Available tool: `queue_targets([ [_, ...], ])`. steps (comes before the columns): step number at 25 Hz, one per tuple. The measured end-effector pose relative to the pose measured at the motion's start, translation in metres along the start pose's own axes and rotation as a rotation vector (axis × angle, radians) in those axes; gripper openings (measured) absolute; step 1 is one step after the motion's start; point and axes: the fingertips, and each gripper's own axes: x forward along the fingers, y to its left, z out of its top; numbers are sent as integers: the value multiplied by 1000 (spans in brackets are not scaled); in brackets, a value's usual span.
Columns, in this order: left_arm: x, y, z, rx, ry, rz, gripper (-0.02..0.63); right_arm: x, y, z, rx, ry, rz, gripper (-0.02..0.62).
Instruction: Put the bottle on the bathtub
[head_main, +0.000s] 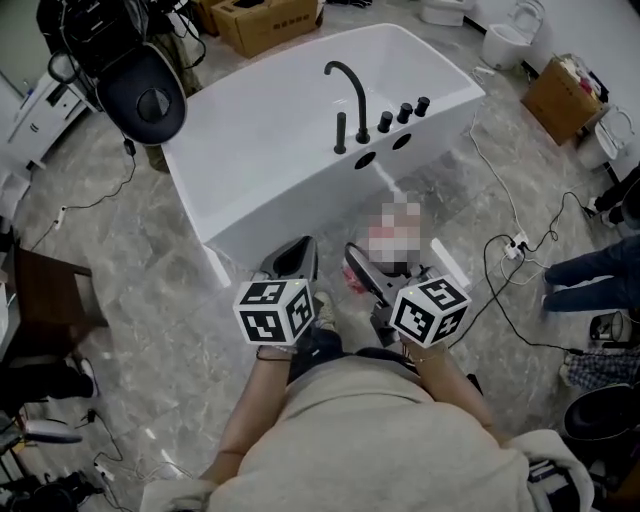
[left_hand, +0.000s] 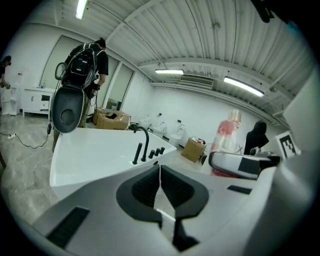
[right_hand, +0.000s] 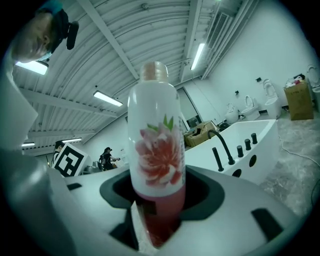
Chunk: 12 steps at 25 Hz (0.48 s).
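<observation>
Head view, left edge: a person carrying a black rounded shell stands beside the far left corner of the bathtub. A cardboard box sits on the floor behind the tub.

Left claw: jaws pressed together with only a thin slit between the pads, and nothing in them. It points at the tub's near wall.

The bathtub is white and freestanding, set at an angle on the grey marbled floor. On its right-hand rim stand a black arched faucet and three black knobs, with a slim black hand-shower post to the faucet's left.

Right claw: closed on the bottle, its pads clamping the red lower body. The bottle stands upright in the grip; it is white with a red flower print and a tan cap (in the head view a mosaic patch covers most of it). It is held off the floor just in front of the tub's near wall, not resting on the tub.

Further right: a white power strip with black cables trailing over the floor, and a second cardboard box.
</observation>
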Motion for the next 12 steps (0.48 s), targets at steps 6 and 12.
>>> queue_targets([
  [6, 61, 51, 52, 18, -4, -13, 11, 80, -32, 36, -10, -4, 1, 227],
  [12, 93, 80, 77, 29, 8, -34, 11, 121, -48, 52, -3, -4, -20, 227],
])
